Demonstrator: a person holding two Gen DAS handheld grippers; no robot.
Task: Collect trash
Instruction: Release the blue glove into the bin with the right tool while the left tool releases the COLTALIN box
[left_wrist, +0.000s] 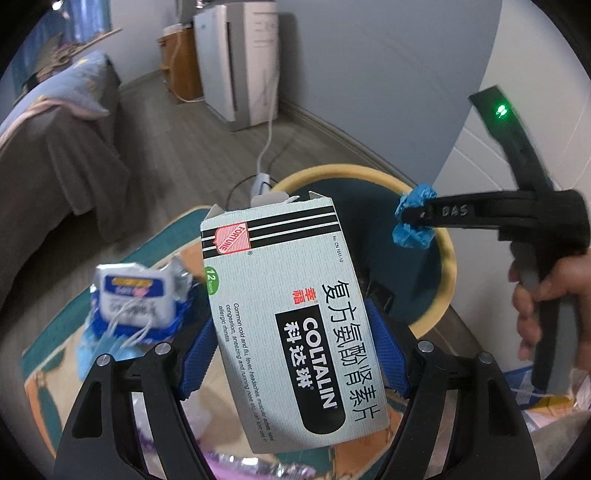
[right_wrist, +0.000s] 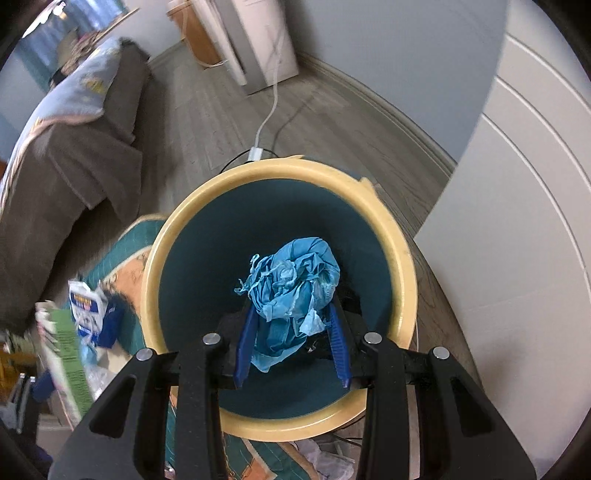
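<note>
One bin stands on the floor at the rug's edge, with a cream rim and a dark teal inside; no loose rubbish shows in the part of it that can be seen. The right gripper hangs over its mouth, its two blue fingers closed on one crumpled blue wad, which looks like a glove or mask; I cannot tell which. In the left view the same wad sits at the tip of that gripper, level with the far rim of the bin.

The left gripper has its two blue fingers pressed against the sides of one white medicine box, printed "COLTALIN", held upright and a little tilted, its torn top flap open. The box is in the air, in front of the near rim of the bin.

On the rug lies one blue-and-white packet, blurred, resting on light blue material. A second box with green print shows at the left edge of the right view.
</note>
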